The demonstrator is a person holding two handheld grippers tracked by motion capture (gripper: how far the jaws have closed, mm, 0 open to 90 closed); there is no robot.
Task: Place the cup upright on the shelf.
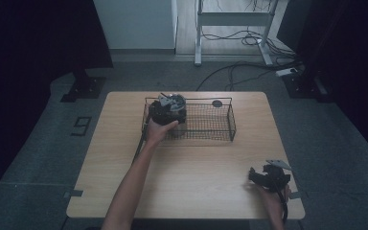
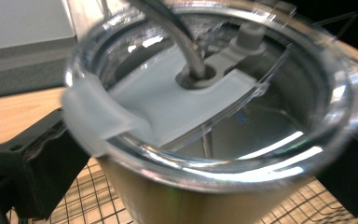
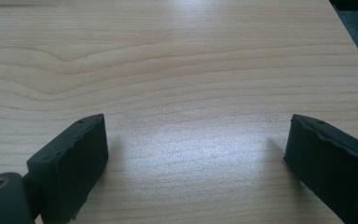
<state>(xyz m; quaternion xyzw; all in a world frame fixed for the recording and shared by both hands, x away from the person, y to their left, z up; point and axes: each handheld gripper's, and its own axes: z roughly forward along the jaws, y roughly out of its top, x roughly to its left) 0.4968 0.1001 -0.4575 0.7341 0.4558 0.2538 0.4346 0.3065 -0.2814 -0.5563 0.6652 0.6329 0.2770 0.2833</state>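
A wooden table (image 1: 182,163) stands on grey floor, bearing one wire basket (image 1: 211,122). In the high view the left gripper (image 1: 168,111) reaches into the basket's left end, while the right gripper (image 1: 268,176) rests idle near the table's right corner. The left gripper view shows one lidded metal tumbler (image 2: 205,154) with one straw (image 2: 177,37), clamped between the jaws over the mesh, probably to steady it. In the right gripper view the jaws stand wide apart above bare wood.

A light wooden table (image 1: 187,163) on grey carpet carries a black wire basket (image 1: 206,125) at its far middle, with a small dark round object (image 1: 217,103) just behind it.
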